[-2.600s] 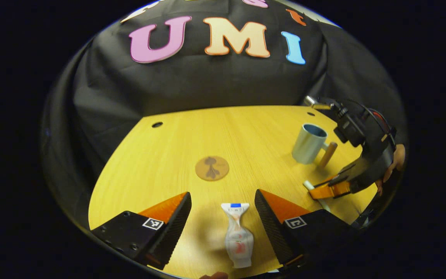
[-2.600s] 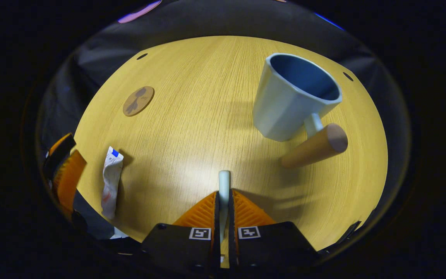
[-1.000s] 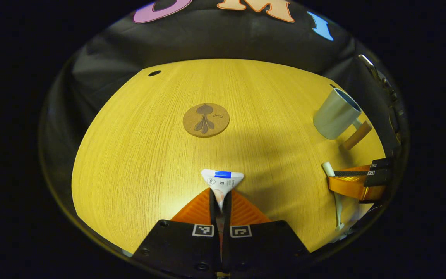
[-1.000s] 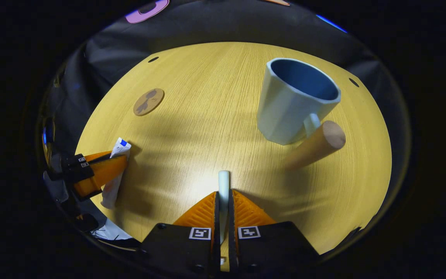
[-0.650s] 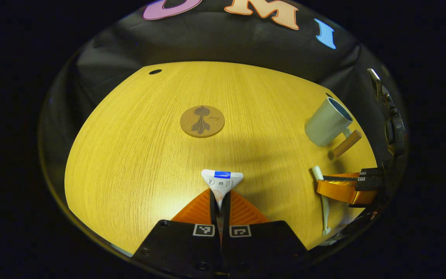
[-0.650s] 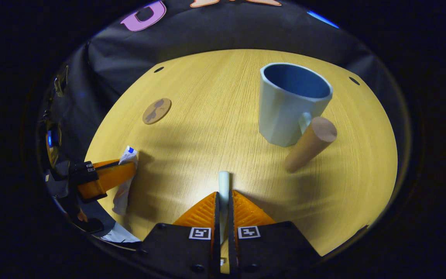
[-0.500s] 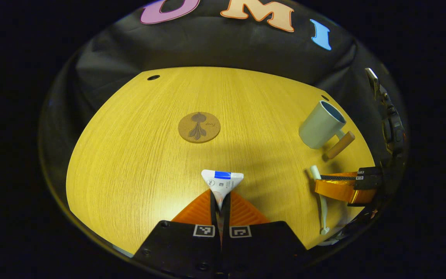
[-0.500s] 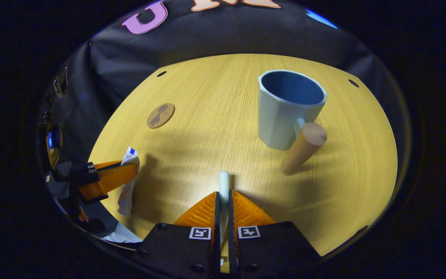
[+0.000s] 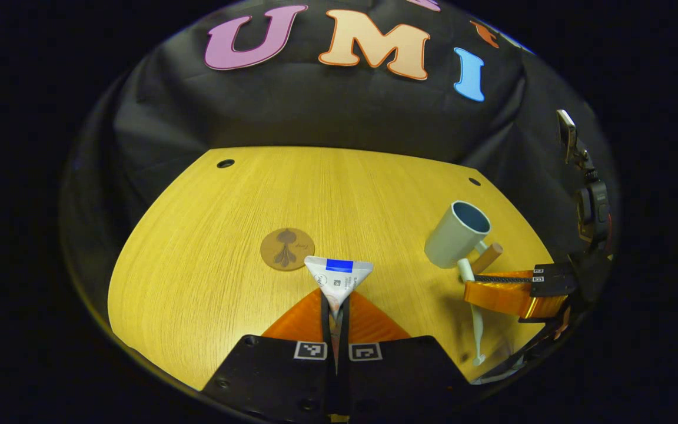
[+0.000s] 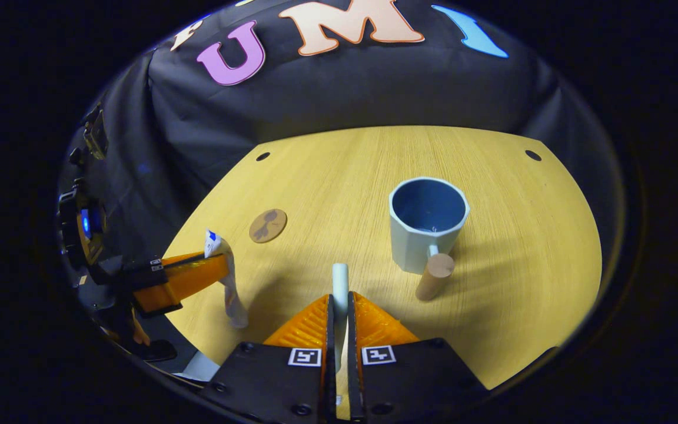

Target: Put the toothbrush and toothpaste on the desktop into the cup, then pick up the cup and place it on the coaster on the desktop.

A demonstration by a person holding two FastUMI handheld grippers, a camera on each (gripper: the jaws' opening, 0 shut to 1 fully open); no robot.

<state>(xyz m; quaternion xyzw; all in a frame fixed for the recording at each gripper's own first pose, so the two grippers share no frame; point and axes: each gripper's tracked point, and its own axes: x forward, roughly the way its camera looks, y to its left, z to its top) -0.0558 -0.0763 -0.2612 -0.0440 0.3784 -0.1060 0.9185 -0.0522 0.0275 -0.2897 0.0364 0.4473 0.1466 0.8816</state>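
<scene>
Cup point(image 10: 427, 227) stands upright on the tabletop point(image 10: 521, 265), mouth open, wooden handle point(image 10: 432, 275) facing the camera in the right gripper view. Toothbrush point(image 10: 339, 282) clamped in the right tongs point(image 10: 339, 312), raised near the cup. Toothpaste point(image 9: 338, 277) pinched in the left tongs point(image 9: 334, 312), lifted off the tabletop, well left of the cup. Coaster point(image 9: 286, 249) lies flat, left of the cup, bare.
</scene>
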